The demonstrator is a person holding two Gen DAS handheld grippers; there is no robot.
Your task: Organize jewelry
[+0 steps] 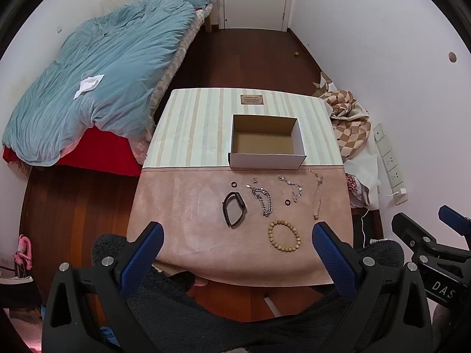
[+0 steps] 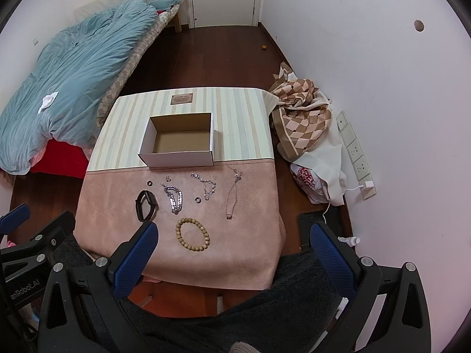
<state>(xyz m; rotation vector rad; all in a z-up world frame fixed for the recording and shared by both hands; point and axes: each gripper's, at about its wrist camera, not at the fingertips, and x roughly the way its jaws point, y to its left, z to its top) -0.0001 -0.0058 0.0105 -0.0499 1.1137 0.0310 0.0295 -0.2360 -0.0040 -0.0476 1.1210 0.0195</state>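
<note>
Both blue-padded tongs — left tongs [image 1: 238, 245], right tongs [image 2: 232, 245] — wide, empty, above round wooden-bead bracelet [image 1: 284, 235].

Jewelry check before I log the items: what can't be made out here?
- Plaque text: too small, both views.
- Tiny pair beside the chain bracelet: too small to identify.
- Thin necklace: faint against the pink cloth.
- Box floor nearest the camera: hidden by its front wall.

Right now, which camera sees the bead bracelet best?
The right wrist view: the wooden bead bracelet lies near the middle, clear of its tool. The left wrist view shows the whole bracelet too, but off to the right.
</note>
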